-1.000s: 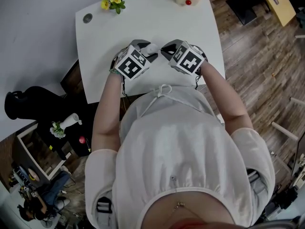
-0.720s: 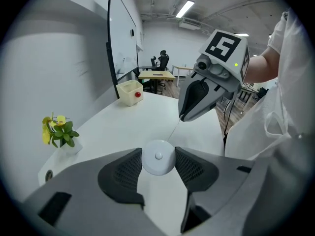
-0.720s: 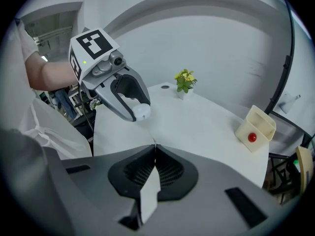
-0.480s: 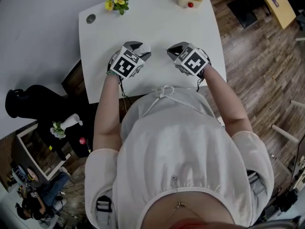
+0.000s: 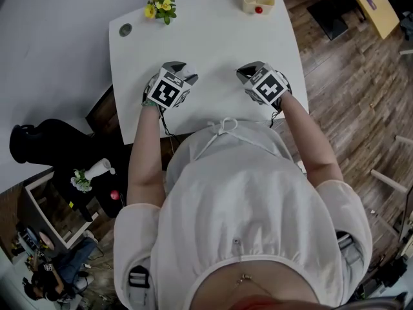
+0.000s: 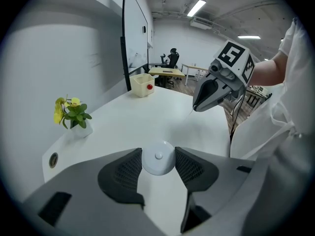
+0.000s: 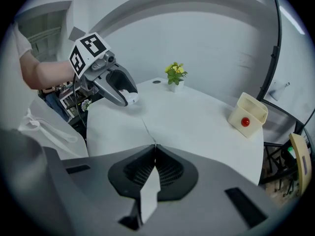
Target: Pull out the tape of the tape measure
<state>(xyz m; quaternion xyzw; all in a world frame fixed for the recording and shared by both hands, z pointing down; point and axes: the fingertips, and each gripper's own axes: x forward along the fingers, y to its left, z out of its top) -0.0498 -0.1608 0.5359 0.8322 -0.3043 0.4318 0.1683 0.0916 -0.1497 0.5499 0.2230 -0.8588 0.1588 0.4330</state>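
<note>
**Tape Stretched Between 2 Grippers**

Head view: the left gripper (image 5: pixel 187 77) and right gripper (image 5: pixel 244 74) are held apart over the table (image 5: pixel 206 24).

Left gripper view: the round white tape measure (image 6: pixel 158 157) is clamped between the jaws.

Right gripper view: the jaws are closed on the tape (image 7: pixel 149 193). A straight, steady pull is advised. No writing can be read.

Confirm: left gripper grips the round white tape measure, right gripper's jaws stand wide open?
Wrong on the right gripper: its jaws are shut, pinching the tape, per the right gripper view. The left gripper does grip the round white tape measure.
</note>
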